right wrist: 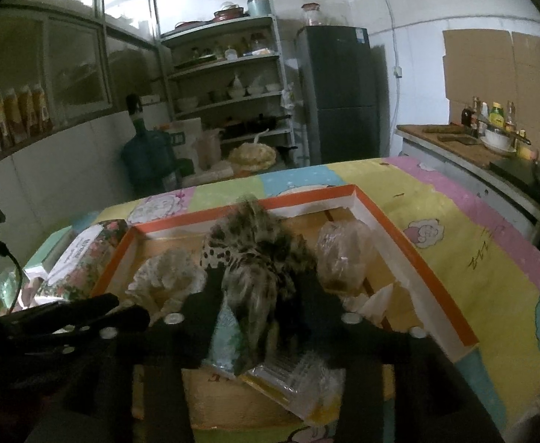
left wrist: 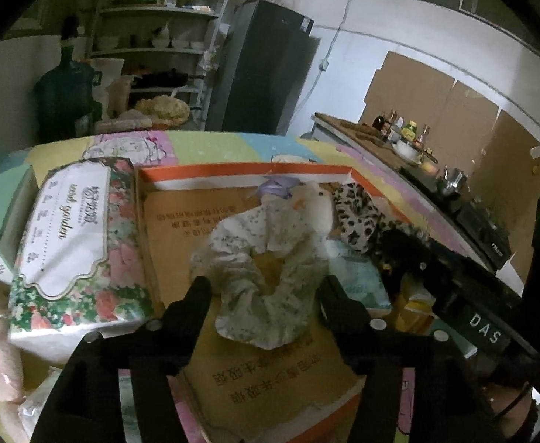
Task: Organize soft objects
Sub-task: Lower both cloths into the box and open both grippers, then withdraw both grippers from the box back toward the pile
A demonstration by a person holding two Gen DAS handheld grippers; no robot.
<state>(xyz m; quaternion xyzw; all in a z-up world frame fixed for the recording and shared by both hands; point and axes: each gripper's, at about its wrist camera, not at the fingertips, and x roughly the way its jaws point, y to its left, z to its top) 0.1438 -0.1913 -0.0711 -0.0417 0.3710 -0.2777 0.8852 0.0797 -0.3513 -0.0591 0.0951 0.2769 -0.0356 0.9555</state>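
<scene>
Soft objects fill a shallow orange-rimmed cardboard tray [left wrist: 255,170] on a table [right wrist: 454,229] under a pastel cartoon cloth. A pale floral scrunchie [left wrist: 270,269] lies crumpled on the tray's cardboard floor, its ring facing up, with no clear long axis. The left hand-held gripper [left wrist: 264,295] stands wide around it, one finger on each side; the pads do not seem to press the fabric.

A leopard-print fluffy piece [right wrist: 247,258] runs lengthwise from 12 o'clock toward 6 o'clock in the right wrist view. The right hand-held gripper [right wrist: 264,284] straddles it with jaws parted; whether the pads touch the fur is hard to tell, since dark fingers and dark fur merge. Its lower end is blurred.

A pale green packet [right wrist: 227,336] under the fur is mostly hidden. A crinkled clear bag [right wrist: 343,254] sits at 2 o'clock of the fur, and clear packaging [right wrist: 295,380] at 6 o'clock is partly cut off by the gripper. A floral tissue pack [left wrist: 74,243] rests at 9 o'clock, beside the tray.
</scene>
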